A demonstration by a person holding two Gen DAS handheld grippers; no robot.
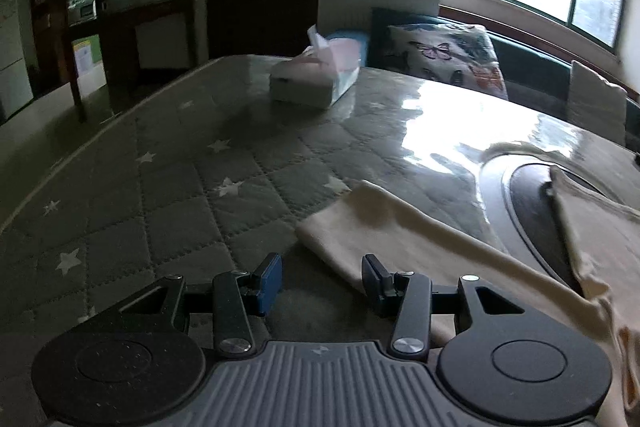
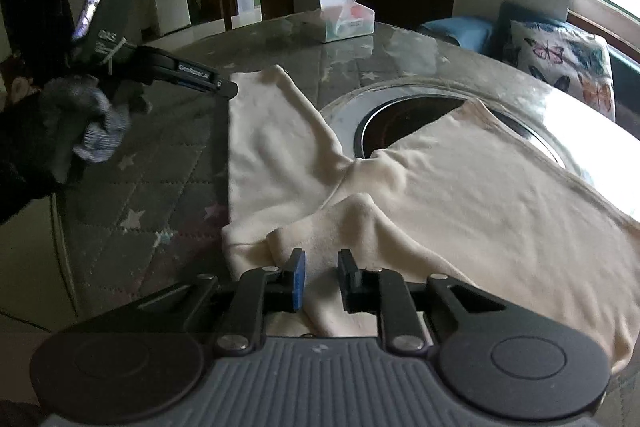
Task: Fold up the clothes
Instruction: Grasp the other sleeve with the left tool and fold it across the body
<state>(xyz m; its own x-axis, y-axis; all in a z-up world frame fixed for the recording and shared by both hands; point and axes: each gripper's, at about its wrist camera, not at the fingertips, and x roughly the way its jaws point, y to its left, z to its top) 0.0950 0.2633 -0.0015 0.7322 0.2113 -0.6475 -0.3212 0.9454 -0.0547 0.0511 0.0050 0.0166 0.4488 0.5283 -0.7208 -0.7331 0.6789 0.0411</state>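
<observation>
A cream long-sleeved garment [image 2: 460, 195] lies spread on the quilted, star-patterned table [image 2: 160, 187], partly over a round dark opening [image 2: 404, 119]. One sleeve [image 2: 260, 131] stretches toward the far left. My right gripper [image 2: 322, 277] is open, its fingers either side of a raised fold at the garment's near edge. My left gripper [image 1: 322, 281] is open and empty, just over the table at the sleeve's cuff end [image 1: 360, 227]; it also shows in the right wrist view [image 2: 228, 89], held by a gloved hand at the sleeve's far corner.
A tissue box [image 1: 316, 75] stands on the far side of the table, also in the right wrist view [image 2: 344, 17]. A butterfly cushion [image 1: 448, 55] sits on a bench under the window. Dark cabinets and a door stand behind.
</observation>
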